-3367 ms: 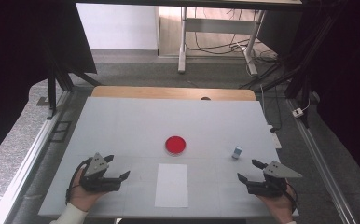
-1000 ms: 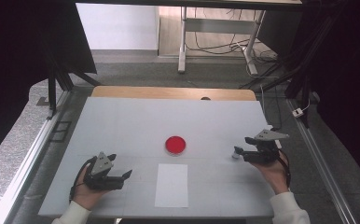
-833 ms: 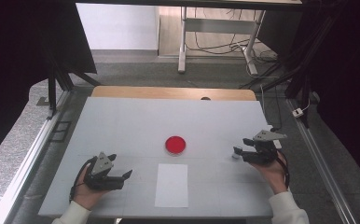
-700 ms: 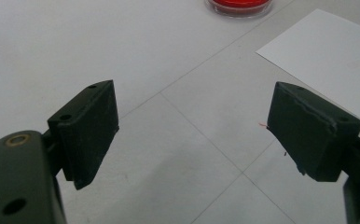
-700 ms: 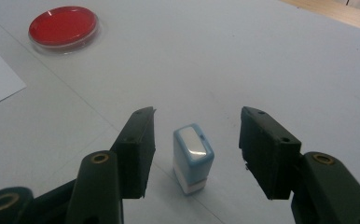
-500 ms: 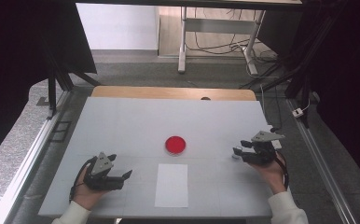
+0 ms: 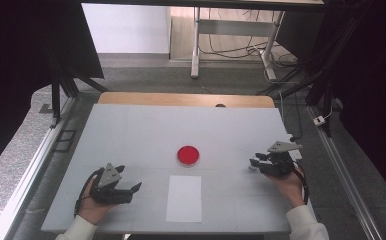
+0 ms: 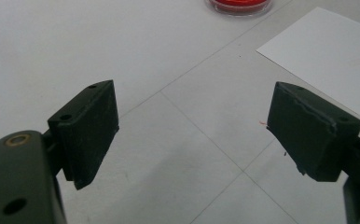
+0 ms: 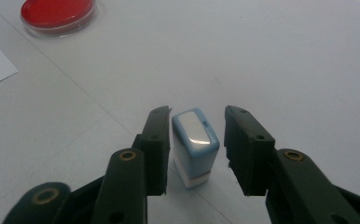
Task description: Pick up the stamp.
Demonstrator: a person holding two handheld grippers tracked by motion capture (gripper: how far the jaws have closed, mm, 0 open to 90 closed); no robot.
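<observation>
Stamp (image 9: pixel 194 145): small upright block, pale-blue cap, white base.

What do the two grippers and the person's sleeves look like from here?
Both the left gripper and right gripper are black, with blocky jaws and brass-ringed screw holes. Each carries a grey three-cornered plate on top and trails a black cable. The sleeves are white.
</observation>
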